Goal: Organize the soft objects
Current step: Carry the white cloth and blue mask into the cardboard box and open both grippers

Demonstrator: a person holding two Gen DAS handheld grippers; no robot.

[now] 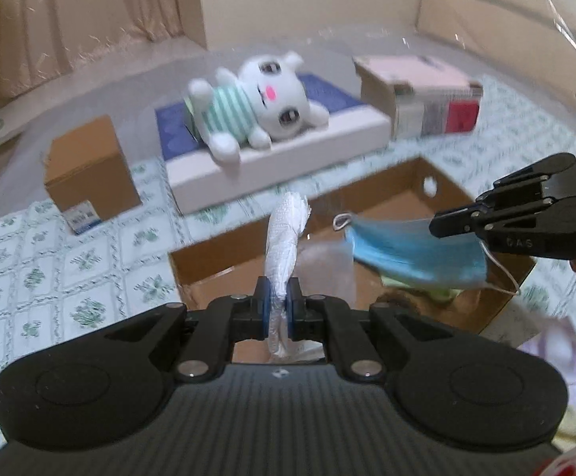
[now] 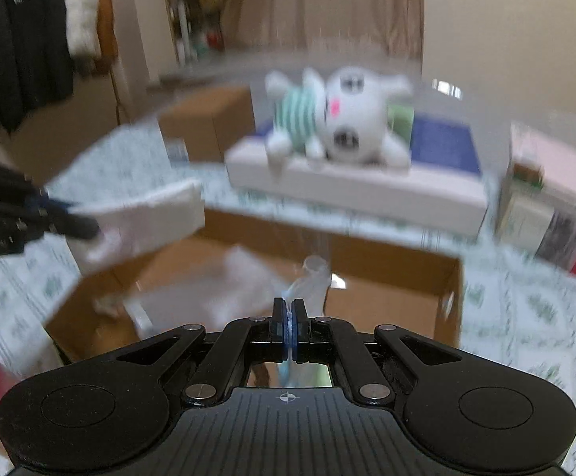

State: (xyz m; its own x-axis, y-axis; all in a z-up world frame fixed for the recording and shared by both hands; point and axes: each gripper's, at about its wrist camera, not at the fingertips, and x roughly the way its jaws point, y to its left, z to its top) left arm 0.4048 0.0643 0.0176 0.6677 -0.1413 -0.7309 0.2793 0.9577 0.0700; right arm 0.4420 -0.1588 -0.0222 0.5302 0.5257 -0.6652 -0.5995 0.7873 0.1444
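Left gripper (image 1: 276, 304): jaws clamped on a white tissue (image 1: 286, 234), which stands up limp and crumpled from the pinch. Right gripper (image 1: 452, 218): jaws shut on the upper edge of a blue face mask (image 1: 411, 256), its ear loops dangling. Both items look featherlight, soft and easily torn; an edge pinch should suffice. Both hang over the open cardboard box (image 1: 438, 182) at the gripper's 12 o'clock. Inside it: something clear and pale plus a greenish item, neither identifiable. Beyond, at 11 o'clock, a plush toy (image 1: 254, 109) lies on a white tray (image 1: 288, 166) on the tabletop (image 1: 49, 261).
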